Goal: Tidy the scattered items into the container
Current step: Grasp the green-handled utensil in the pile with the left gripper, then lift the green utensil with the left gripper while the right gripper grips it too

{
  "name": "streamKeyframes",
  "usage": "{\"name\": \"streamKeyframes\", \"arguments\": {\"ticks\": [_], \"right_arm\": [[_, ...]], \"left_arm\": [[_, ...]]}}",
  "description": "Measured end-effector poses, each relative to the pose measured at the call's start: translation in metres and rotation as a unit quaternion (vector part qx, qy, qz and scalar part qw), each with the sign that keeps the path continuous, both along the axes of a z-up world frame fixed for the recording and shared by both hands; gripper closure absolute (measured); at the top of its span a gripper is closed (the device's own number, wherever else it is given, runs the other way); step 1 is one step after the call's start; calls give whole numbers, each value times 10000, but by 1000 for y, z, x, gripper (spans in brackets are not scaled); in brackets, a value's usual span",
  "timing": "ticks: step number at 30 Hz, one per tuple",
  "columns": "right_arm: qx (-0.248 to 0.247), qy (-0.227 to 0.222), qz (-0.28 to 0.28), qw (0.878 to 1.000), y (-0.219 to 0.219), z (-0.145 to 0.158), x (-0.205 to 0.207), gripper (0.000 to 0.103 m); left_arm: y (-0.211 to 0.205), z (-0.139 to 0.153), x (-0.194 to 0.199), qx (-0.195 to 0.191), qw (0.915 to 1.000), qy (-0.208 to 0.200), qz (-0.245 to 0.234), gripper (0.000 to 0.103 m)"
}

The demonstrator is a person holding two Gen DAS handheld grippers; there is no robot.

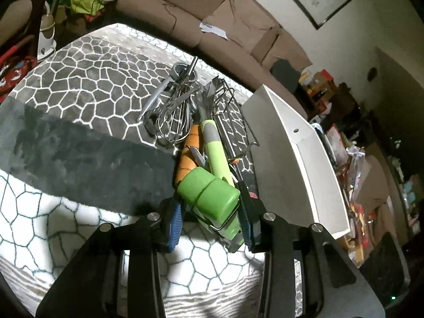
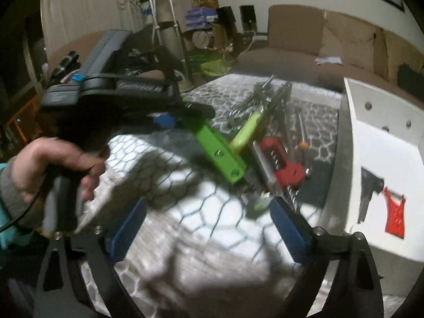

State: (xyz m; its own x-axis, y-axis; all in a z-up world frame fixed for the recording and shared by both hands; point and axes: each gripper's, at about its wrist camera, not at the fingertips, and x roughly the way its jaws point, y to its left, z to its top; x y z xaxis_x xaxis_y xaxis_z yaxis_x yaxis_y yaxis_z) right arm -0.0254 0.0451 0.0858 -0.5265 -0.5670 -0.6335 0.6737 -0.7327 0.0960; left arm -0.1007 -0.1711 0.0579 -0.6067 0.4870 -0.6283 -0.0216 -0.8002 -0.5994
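Note:
In the left wrist view my left gripper (image 1: pixel 210 217) is shut on a chunky green tool (image 1: pixel 209 193), lifted just above the patterned rug. The right wrist view shows that same left gripper (image 2: pixel 185 118) in a person's hand (image 2: pixel 53 164), with the green tool (image 2: pixel 220 153) sticking out of it. Behind it lies a pile: a wire whisk (image 1: pixel 175 122), an orange handle (image 1: pixel 189 153), a light green handle (image 1: pixel 214 145) and a wire rack (image 1: pixel 233 127). A red tool (image 2: pixel 281 161) lies on the rug. My right gripper (image 2: pixel 209 228) stands open over the rug, with nothing between its pads. The white container (image 1: pixel 304 145) stands to the right.
The container (image 2: pixel 384 137) holds a red piece (image 2: pixel 394 217) and a dark piece (image 2: pixel 368 193). A brown sofa (image 1: pixel 233 26) runs along the rug's far side. Clutter fills the far left and the right of the room.

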Motion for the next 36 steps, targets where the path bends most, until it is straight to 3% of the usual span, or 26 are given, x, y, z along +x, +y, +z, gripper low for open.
{"name": "streamKeyframes", "arguments": {"ticks": [2,4,9,18,24,29,32,36], "right_arm": [[251,13,20,9997,-13,-2,-3,48],[383,189,-74,9991,-22,-3,-2,57],[1561,978,-86,9828,-49,-24,1,57],[1870,1178,-244,9750,-70,-65,-36,56],[1466,373,-50,9885,-59,-66,-61,60],[330,-790,255,9960,-44,-53,-67,60],[-523,-1756,260,9827,-31,-56,-73,60],[-976,-2535,181,9622,-23,-63,-76,62]], "left_arm": [[0,1,3,4,10000,-37,-56,69],[-1,3,8,-55,9998,-67,-165,69],[-5,2,15,-6,9995,-101,-295,69],[-1,1,16,-16,9992,-171,-369,73],[-4,-8,2,86,9991,-258,-337,73],[4,-8,-2,-33,9987,-213,-459,71],[3,-14,-4,34,9983,-329,-490,71],[7,-22,-3,-5,9966,-527,-629,71]]}}
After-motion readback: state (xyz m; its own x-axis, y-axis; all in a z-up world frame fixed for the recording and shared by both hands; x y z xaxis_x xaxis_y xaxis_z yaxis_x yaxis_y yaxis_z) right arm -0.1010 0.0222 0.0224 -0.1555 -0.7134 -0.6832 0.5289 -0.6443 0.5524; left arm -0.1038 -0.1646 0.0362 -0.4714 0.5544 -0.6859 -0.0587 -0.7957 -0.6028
